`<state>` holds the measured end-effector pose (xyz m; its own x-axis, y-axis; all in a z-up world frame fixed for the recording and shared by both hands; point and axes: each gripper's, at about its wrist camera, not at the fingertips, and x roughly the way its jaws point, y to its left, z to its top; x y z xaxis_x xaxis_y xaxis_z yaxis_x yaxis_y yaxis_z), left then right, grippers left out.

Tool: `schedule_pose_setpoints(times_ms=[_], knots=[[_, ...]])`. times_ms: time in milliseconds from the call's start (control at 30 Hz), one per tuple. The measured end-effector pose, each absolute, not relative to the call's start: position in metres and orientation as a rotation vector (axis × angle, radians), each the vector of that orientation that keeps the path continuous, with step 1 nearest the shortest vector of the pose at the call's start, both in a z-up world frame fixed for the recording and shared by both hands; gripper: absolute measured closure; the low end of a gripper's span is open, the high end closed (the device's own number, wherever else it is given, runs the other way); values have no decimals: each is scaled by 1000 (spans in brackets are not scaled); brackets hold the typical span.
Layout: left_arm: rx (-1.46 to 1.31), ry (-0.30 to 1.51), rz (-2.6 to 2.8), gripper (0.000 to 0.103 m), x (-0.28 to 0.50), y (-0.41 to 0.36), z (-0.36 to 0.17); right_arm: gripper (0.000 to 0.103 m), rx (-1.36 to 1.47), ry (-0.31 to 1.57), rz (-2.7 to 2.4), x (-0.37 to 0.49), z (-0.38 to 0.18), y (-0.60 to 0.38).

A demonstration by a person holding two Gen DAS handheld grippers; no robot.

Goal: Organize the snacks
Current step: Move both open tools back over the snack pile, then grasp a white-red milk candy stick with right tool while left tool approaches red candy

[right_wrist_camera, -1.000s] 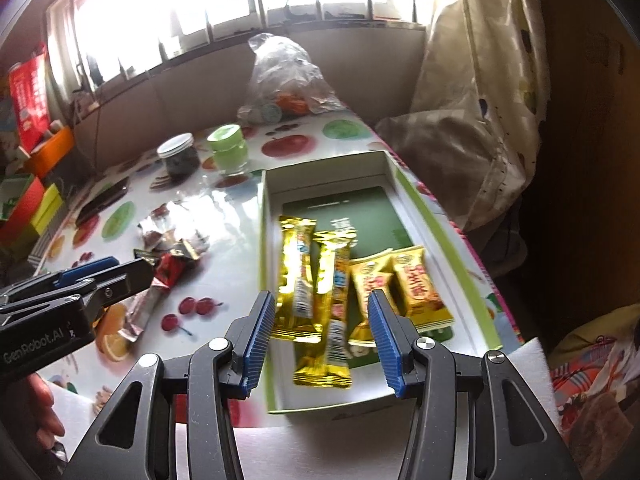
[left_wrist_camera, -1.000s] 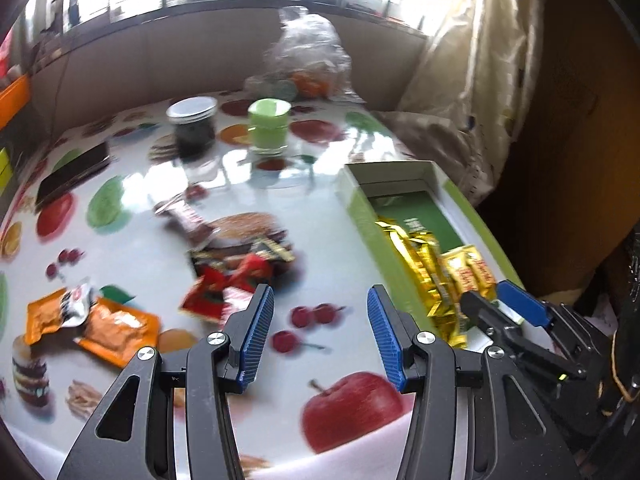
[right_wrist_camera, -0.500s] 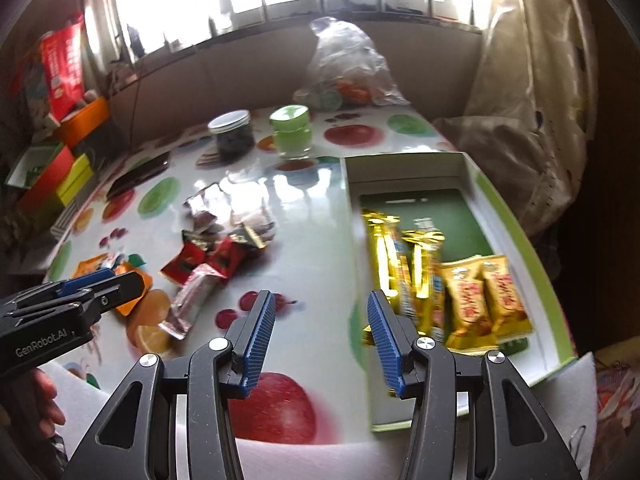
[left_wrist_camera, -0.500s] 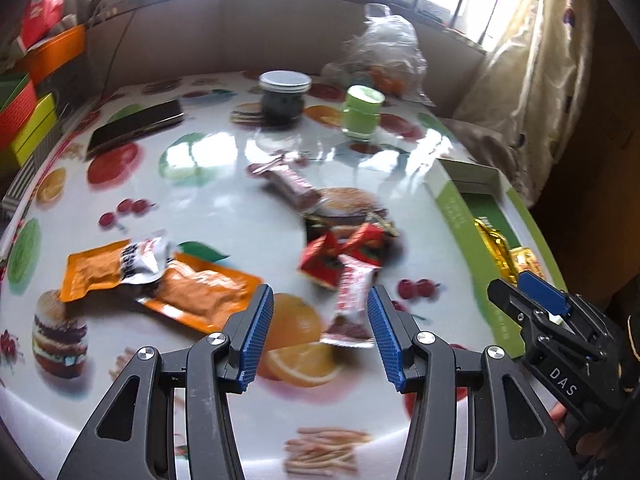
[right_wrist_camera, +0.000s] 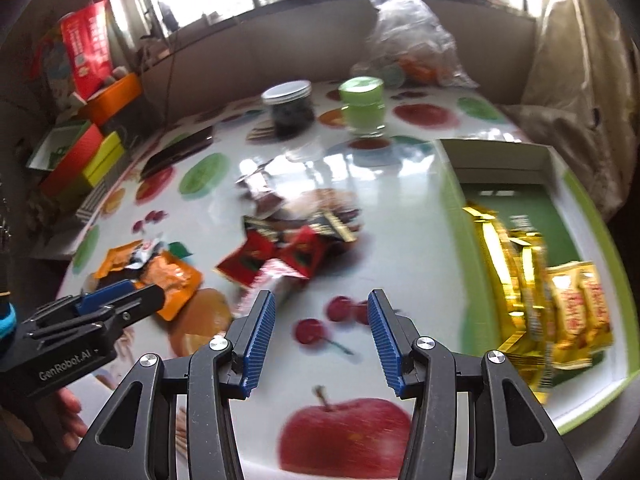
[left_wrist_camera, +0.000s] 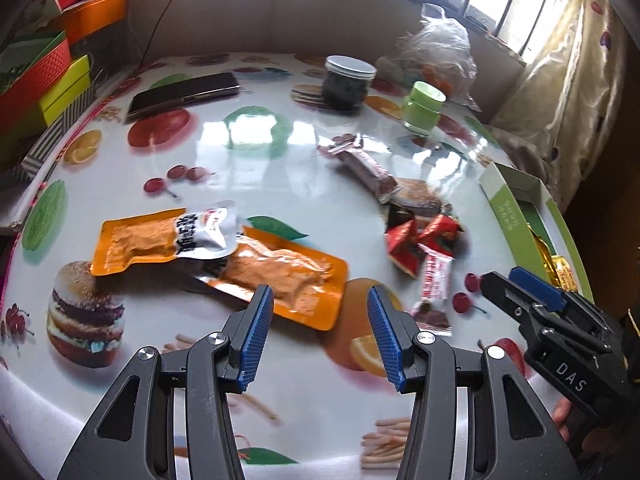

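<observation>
Left wrist view: the left gripper [left_wrist_camera: 320, 320] hangs over the table [left_wrist_camera: 280, 184] with its blue-padded fingers [left_wrist_camera: 256, 336] spread and nothing between them. Just beyond its fingertips lies an orange pouch [left_wrist_camera: 288, 276]. A second orange pouch [left_wrist_camera: 136, 240] lies further toward the table's left edge, and a silver-and-white sachet [left_wrist_camera: 204, 236] rests across where the two meet. Toward the right edge sits a heap of small red packets [left_wrist_camera: 420, 240], with a red-and-white bar [left_wrist_camera: 436, 276] lying at its near side and a dark red wrapped bar [left_wrist_camera: 368, 168] beyond it. At the right edge stands the green-and-white box [left_wrist_camera: 508, 216], gold wrappers showing inside. Near the far edge stand a dark jar with a silver lid [left_wrist_camera: 348, 84], a light green jar [left_wrist_camera: 422, 108] and a clear plastic bag [left_wrist_camera: 440, 52]; a phone [left_wrist_camera: 184, 94] lies toward the far left. The right gripper [left_wrist_camera: 516, 284] enters from the right.

Right wrist view: the right gripper [right_wrist_camera: 320, 320] hovers above the printed cherries, its fingers [right_wrist_camera: 380, 336] apart and holding nothing. Small red packets [right_wrist_camera: 276, 256] lie just beyond them, blurred. The box [right_wrist_camera: 448, 184] fills the table's right side, with gold bars [right_wrist_camera: 508, 264] and two yellow packets [right_wrist_camera: 580, 312] at its near end. The left gripper [right_wrist_camera: 120, 304] reaches in from the left, over the orange pouch [right_wrist_camera: 176, 280]; whether it touches cannot be told.
</observation>
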<state>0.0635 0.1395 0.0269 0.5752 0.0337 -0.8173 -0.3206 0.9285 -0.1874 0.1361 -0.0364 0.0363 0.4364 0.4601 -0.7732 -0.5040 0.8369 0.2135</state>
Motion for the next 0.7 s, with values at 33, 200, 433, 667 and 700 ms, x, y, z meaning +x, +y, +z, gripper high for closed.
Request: schedule_pose_setpoints(times_ms=[33, 200, 433, 667, 700], knots=[[-339, 939, 216, 53, 62, 142, 26, 55, -52, 951, 612, 136, 35, -31], [-355, 944, 224, 53, 60, 152, 23, 55, -57, 974, 639, 136, 29, -13], [-366, 953, 233, 53, 59, 161, 19, 55, -91, 1004, 625, 138, 19, 4], [-366, 951, 216, 53, 62, 161, 21, 61, -128, 980, 599, 136, 18, 8], [-365, 951, 213, 53, 62, 161, 21, 63, -128, 979, 601, 136, 19, 8]])
